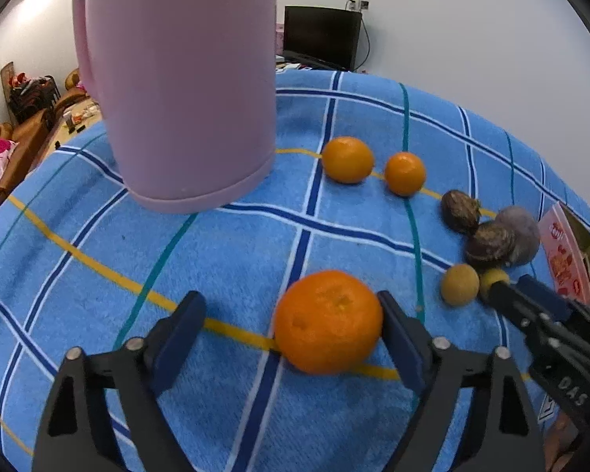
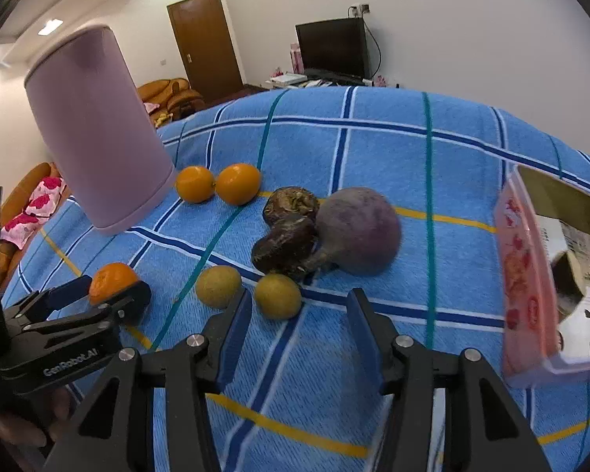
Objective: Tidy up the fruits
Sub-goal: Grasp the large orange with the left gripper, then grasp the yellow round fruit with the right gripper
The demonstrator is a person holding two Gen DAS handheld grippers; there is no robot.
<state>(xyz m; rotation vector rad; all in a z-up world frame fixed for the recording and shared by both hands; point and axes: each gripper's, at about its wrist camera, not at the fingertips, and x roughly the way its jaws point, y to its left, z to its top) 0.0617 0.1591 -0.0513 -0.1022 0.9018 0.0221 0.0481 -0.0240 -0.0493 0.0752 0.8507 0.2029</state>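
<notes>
An orange (image 1: pixel 328 320) is being bracketed by the left gripper (image 1: pixel 291 334), whose jaws are standing half open, only one pad touching. It should be centred before closing. The right gripper (image 2: pixel 298 338) is hanging empty, partly open, beside a yellow fruit (image 2: pixel 278 295) near the bench's front edge.

woven cloth (image 1: pixel 232 259), dimpled orange (image 1: pixel 328 320) skin

The pink jug (image 1: pixel 177 78) and pink box (image 2: pixel 538 275) are cut off by frame edges.
</notes>
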